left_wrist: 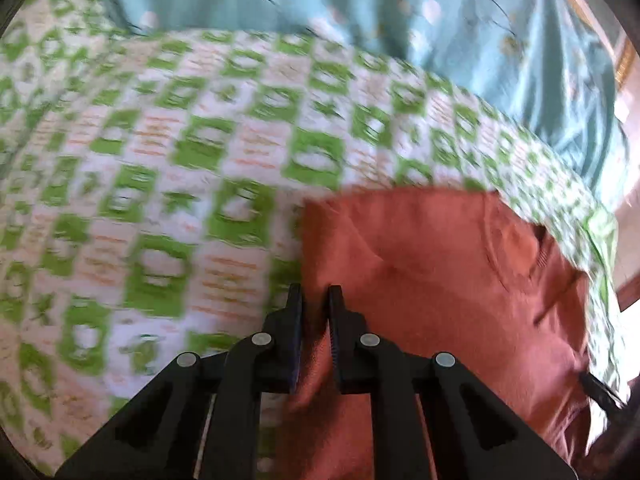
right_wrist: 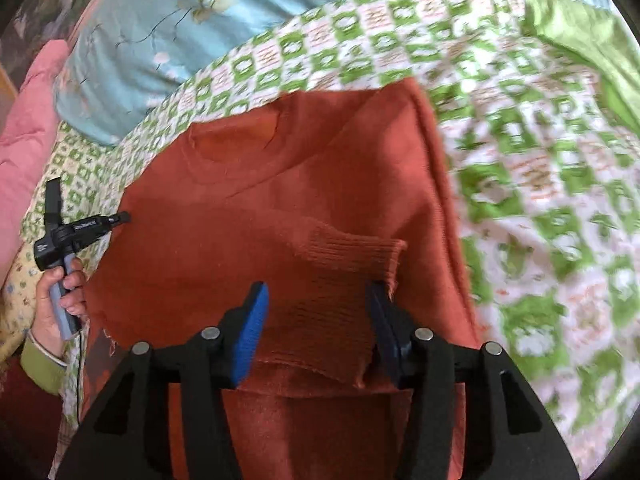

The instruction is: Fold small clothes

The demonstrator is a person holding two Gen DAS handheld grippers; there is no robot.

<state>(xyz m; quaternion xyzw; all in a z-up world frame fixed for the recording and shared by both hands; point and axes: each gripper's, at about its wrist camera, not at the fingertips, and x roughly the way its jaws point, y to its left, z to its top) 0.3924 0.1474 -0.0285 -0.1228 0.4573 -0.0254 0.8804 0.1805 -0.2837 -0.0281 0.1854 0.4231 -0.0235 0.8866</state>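
Note:
A small rust-orange sweater (right_wrist: pixel 280 184) lies on a green-and-white checked blanket (right_wrist: pixel 520 184). Its ribbed sleeve cuff (right_wrist: pixel 352 252) is folded across the body. My right gripper (right_wrist: pixel 318 292) is open, just above the cuff, with nothing between its fingers. In the left wrist view the sweater (left_wrist: pixel 440 264) fills the lower right. My left gripper (left_wrist: pixel 315 294) is nearly closed, pinching the sweater's left edge, which runs up between its fingers. The left gripper also shows in the right wrist view (right_wrist: pixel 120 218), at the sweater's left side, held by a hand.
A light blue flowered pillow (left_wrist: pixel 360 8) lies beyond the blanket, also in the right wrist view (right_wrist: pixel 132 48). A pink quilt (right_wrist: pixel 28 120) sits at the far left. The blanket (left_wrist: pixel 160 184) spreads wide to the left of the sweater.

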